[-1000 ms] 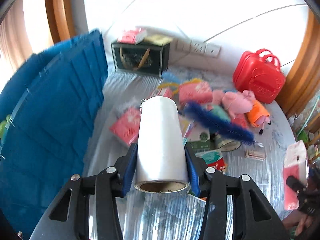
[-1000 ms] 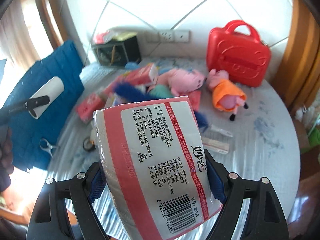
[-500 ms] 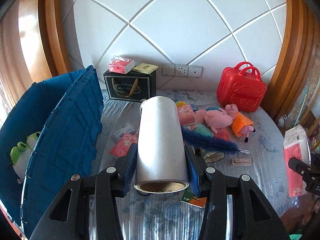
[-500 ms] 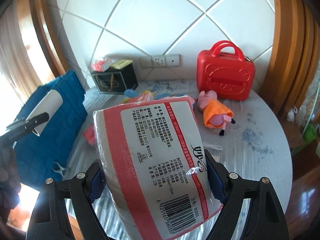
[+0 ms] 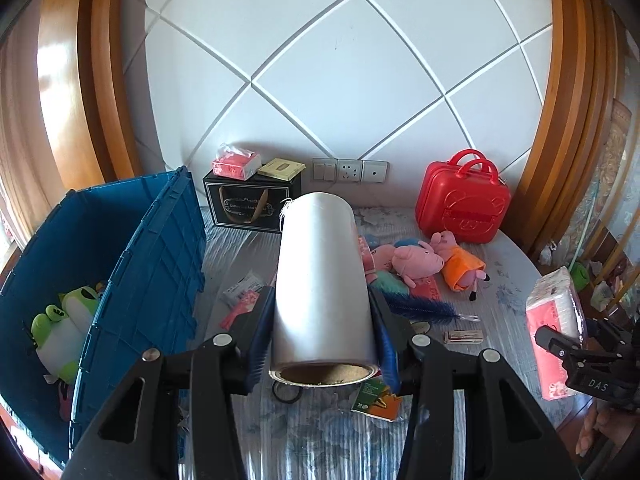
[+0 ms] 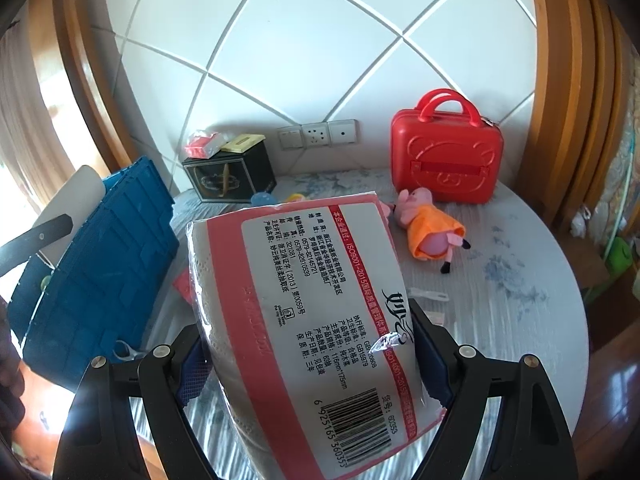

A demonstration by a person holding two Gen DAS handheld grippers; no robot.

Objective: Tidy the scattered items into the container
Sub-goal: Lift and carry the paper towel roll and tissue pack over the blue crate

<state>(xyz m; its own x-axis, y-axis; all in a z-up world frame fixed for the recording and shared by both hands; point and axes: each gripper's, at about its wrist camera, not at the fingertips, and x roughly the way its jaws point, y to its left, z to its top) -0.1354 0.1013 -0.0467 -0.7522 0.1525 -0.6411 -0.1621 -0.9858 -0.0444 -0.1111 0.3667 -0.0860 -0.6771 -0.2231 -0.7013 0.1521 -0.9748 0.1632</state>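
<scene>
My left gripper [image 5: 322, 344] is shut on a white roll of plastic film [image 5: 320, 280], held above the table to the right of the blue crate [image 5: 148, 264]. A green frog toy [image 5: 60, 328] lies inside the crate. My right gripper [image 6: 308, 360] is shut on a pink-and-white tissue pack [image 6: 304, 320], held above the table's front; that pack also shows in the left wrist view [image 5: 554, 328]. The crate [image 6: 100, 264] is at the left in the right wrist view. Pink pig plush toys [image 5: 420, 258], a blue feather [image 5: 420, 308] and small packets lie scattered on the table.
A red toy suitcase [image 5: 462, 204] stands at the back right and a black gift box [image 5: 250, 206] with packets on top at the back wall. A black ring [image 5: 286, 394], a small box [image 5: 464, 336] and a green-orange packet [image 5: 376, 396] lie near the front. Scissors [image 6: 126, 350] lie beside the crate.
Both grippers have risen and drawn back from the table with their loads; the views now take in more wall, and the crate's inside with the frog toy shows.
</scene>
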